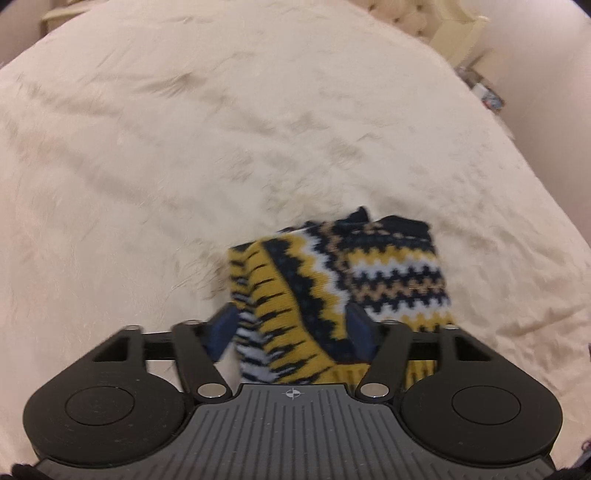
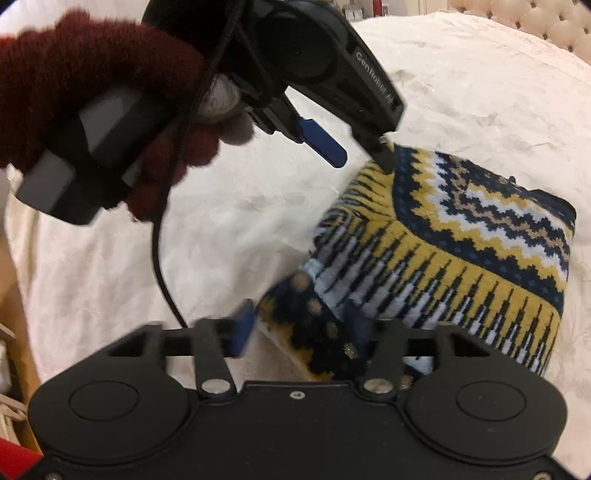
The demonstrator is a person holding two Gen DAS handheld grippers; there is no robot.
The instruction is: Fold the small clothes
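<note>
- Left wrist view: the left gripper stands wide apart, its blue pads on either side of the sock, a knitted piece in navy, yellow and white. The cloth runs between the fingers and appears already doubled over, lying on the cream bedspread. Whether either pad presses the cloth cannot be told; the left pad looks apart from it.
- Risk here: with jaws this wide the fold is not pinned, so the knit may spring open or slide on the fluffy cover once the tool lifts.
- Right wrist view: the right gripper is also spread wide, the sock's dotted navy end lying between its fingers, not clamped. The picture is blurred there.
- Above it, the left gripper shows from the side, one tip touching the sock's upper edge, held by a hand in a maroon glove.
- Risk: the two tools are near each other and could knock together. The black cable hangs beside the sock and could snag the cloth.
- A tufted headboard stands well apart.
</note>
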